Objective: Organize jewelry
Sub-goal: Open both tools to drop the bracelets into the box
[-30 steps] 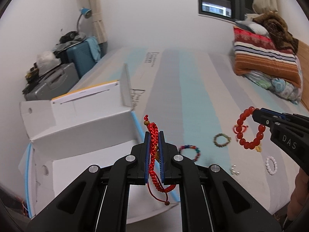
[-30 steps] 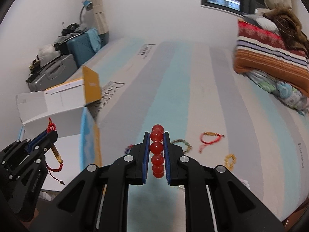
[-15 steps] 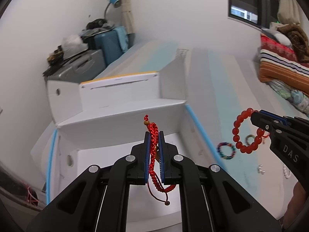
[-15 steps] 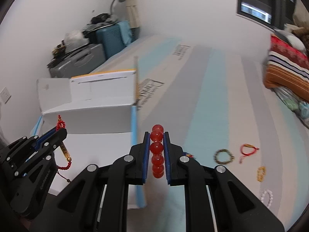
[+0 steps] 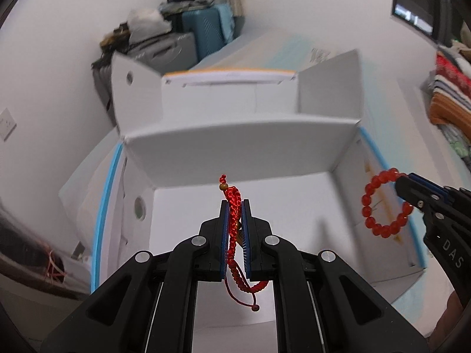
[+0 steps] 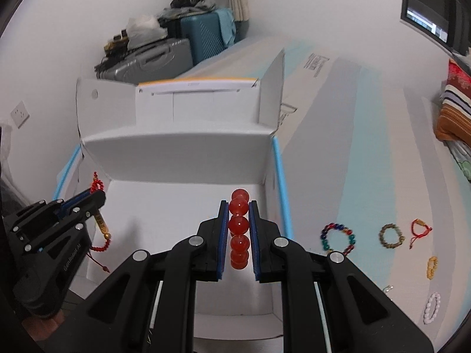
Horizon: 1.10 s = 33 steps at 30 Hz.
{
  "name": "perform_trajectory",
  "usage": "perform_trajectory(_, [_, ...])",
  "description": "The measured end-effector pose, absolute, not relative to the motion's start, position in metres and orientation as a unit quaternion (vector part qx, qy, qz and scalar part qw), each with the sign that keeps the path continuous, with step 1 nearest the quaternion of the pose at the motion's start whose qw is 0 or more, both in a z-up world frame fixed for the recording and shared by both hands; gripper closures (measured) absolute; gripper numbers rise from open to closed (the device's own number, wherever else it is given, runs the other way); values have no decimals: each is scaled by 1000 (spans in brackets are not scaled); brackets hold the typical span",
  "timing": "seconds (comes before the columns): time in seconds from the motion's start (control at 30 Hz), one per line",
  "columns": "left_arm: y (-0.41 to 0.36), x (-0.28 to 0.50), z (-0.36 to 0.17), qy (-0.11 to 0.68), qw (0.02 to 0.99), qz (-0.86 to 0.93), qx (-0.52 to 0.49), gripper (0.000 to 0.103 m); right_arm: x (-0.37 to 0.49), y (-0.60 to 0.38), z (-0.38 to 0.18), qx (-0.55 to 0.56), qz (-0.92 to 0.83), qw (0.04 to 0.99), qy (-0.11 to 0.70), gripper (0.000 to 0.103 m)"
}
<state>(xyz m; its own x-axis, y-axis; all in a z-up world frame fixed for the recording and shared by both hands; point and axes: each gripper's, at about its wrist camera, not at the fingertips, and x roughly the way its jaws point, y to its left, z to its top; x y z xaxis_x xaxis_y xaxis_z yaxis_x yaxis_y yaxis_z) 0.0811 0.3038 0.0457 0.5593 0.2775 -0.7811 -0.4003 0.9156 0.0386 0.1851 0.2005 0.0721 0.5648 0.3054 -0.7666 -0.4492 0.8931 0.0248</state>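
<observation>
My left gripper (image 5: 234,206) is shut on a red braided cord bracelet (image 5: 234,235) and holds it above the open white box (image 5: 235,147). It also shows in the right wrist view (image 6: 97,194), at the left. My right gripper (image 6: 239,206) is shut on a red bead bracelet (image 6: 240,226) over the box's (image 6: 182,153) right part. The bead bracelet also hangs in the left wrist view (image 5: 385,203). Several more bracelets lie on the striped bed: a multicoloured one (image 6: 337,238), a brown one (image 6: 391,235), a red cord one (image 6: 419,228), a yellow one (image 6: 432,267) and a white one (image 6: 432,307).
The box's lid (image 6: 194,100) stands open at the back. Suitcases (image 6: 164,56) with clutter stand by the far wall. Folded blankets (image 6: 454,111) lie at the right on the bed (image 6: 368,147).
Both grippers have swung left from the bed to above the open box, each still holding its bracelet. The box now fills the middle of both views.
</observation>
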Motion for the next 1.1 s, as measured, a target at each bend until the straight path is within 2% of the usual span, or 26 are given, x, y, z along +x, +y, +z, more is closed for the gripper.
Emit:
perform_trajectory(0.27, [319, 83, 12, 480, 851, 190, -98, 96, 196, 208, 30, -104, 199, 858, 462, 90])
perform_trajectory(0.6, [320, 85, 1, 487, 847, 193, -91, 95, 198, 209, 10, -110, 193, 847, 483, 90])
perform_trajectory(0.63, [319, 85, 0, 487, 847, 194, -89, 90, 198, 208, 9, -109, 194, 846, 485, 90])
perform_trajectory(0.73, [316, 83, 3, 486, 847, 201, -83, 87, 196, 209, 11, -106, 196, 848, 481, 88])
perform_trajectory(0.8, [314, 81, 7, 480, 849, 209, -74, 79, 194, 209, 16, -106, 199, 851, 474, 77])
perform_trajectory(0.83, [314, 80, 9, 476, 850, 212, -73, 70, 193, 208, 18, -104, 201, 852, 472, 70])
perform_trajectory(0.87, [314, 78, 14, 470, 853, 215, -72, 60, 191, 207, 22, -103, 202, 855, 466, 67])
perform_trajectory(0.9, [313, 76, 17, 465, 855, 218, -71, 58, 189, 206, 26, -104, 202, 859, 459, 66])
perform_trajectory(0.93, [313, 76, 20, 461, 857, 219, -69, 56, 187, 205, 28, -105, 202, 861, 455, 60])
perform_trajectory(1.07, [307, 68, 36, 439, 868, 223, -62, 32, 180, 198, 43, -103, 201, 872, 434, 40])
perform_trajectory(1.1, [305, 66, 39, 434, 870, 224, -61, 29, 177, 195, 47, -104, 199, 876, 427, 38])
